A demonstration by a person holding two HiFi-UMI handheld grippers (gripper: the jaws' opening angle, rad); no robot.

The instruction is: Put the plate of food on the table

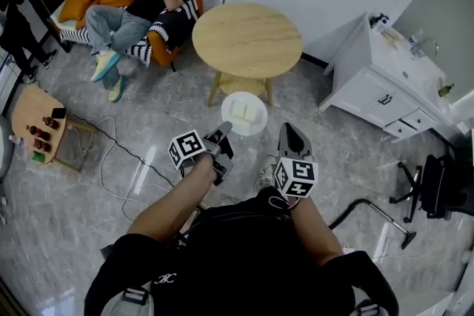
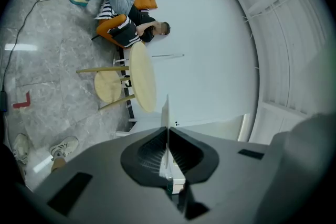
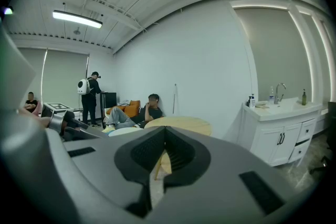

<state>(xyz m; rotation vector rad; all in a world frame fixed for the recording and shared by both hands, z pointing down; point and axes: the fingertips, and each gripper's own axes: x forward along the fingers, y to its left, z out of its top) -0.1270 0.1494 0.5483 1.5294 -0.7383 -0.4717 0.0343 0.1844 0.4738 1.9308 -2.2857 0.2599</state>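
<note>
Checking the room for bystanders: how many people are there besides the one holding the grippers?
3: a reclining person beyond the round table; a standing person wearing a white backpack; a seated person at the right gripper view's far left. Others may be hidden.

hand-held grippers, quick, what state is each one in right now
left hand-held gripper: shut on the rim of the plate of food
right hand-held gripper: shut, nothing between its jaws

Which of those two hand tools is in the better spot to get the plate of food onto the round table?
Left. The left gripper is clamped on the rim of the plate, and the round table stands just ahead. The right gripper is shut on nothing, beside the plate.
</note>
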